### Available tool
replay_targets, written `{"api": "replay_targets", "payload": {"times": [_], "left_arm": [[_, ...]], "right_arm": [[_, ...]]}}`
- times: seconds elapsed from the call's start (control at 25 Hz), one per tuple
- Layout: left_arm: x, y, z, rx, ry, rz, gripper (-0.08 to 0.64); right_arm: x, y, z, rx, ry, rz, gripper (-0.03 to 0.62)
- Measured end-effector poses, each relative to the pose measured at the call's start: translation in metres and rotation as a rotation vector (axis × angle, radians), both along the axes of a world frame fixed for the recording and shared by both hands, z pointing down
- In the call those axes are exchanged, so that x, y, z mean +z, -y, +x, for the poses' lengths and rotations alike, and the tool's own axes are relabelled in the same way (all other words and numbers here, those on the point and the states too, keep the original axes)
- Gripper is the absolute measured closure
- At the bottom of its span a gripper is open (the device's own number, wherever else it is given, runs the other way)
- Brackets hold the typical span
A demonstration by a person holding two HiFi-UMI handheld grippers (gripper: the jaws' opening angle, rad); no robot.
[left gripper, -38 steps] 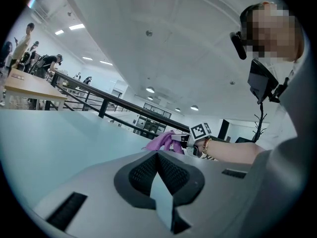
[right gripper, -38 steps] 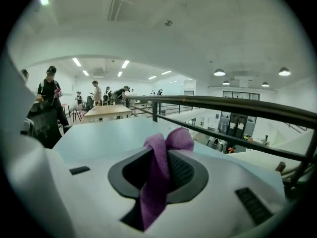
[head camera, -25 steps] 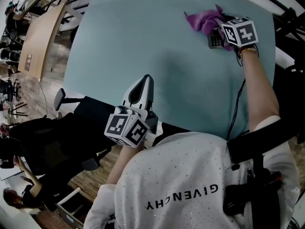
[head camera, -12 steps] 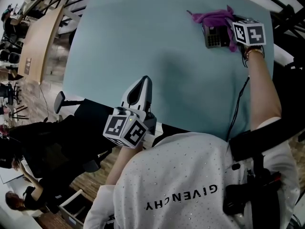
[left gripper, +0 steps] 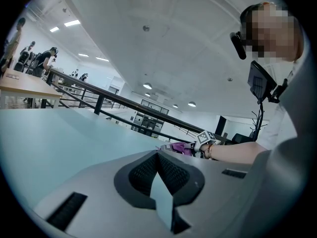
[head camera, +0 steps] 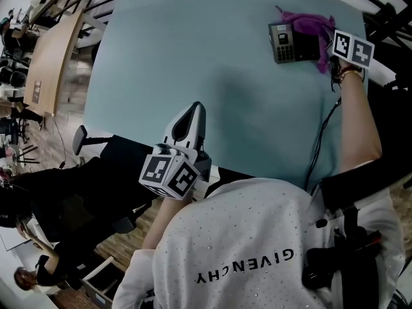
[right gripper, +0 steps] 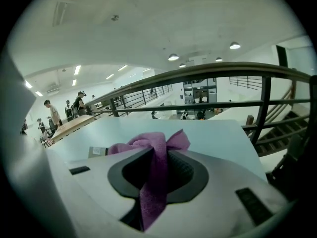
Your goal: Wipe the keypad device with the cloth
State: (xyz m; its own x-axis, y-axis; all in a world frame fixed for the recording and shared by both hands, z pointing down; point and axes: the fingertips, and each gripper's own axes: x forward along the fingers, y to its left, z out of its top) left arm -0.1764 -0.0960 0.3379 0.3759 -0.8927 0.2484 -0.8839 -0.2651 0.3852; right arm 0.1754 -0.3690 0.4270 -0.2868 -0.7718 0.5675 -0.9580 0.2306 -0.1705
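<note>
The dark keypad device (head camera: 283, 42) lies flat at the far right of the pale teal table (head camera: 193, 56); only a sliver of it (right gripper: 98, 151) shows in the right gripper view. My right gripper (head camera: 324, 49) is shut on the purple cloth (head camera: 310, 26), which bunches over the device's right edge and hangs pinched between the jaws (right gripper: 153, 182). My left gripper (head camera: 195, 110) rests at the table's near edge, far from the device, jaws together with nothing in them (left gripper: 157, 155). From there the cloth (left gripper: 181, 148) looks small in the distance.
A black cable (head camera: 318, 147) runs from the device toward the near table edge. A black office chair (head camera: 96, 172) stands left of the person. A metal railing (right gripper: 223, 103) lies just beyond the table's far side. Wooden desks (head camera: 51, 50) with people stand far left.
My right gripper has dragged the cloth rightward across the keypad device, uncovering its face. The left gripper has stayed put.
</note>
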Motion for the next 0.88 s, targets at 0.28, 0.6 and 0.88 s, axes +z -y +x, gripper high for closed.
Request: {"api": "replay_targets", "payload": {"times": [0.28, 0.6, 0.88], "left_arm": [[0.001, 0.002, 0.005, 0.012, 0.000, -0.002, 0.560], [0.000, 0.005, 0.009, 0.021, 0.002, -0.003, 0.560], [-0.005, 0.004, 0.010, 0.029, 0.003, 0.003, 0.560]], "right_arm": [[-0.002, -0.005, 0.038, 0.137, -0.028, 0.014, 0.517], [-0.010, -0.004, 0.040, 0.142, -0.096, 0.098, 0.517], [0.005, -0.013, -0.011, -0.035, -0.088, 0.084, 0.515]]}}
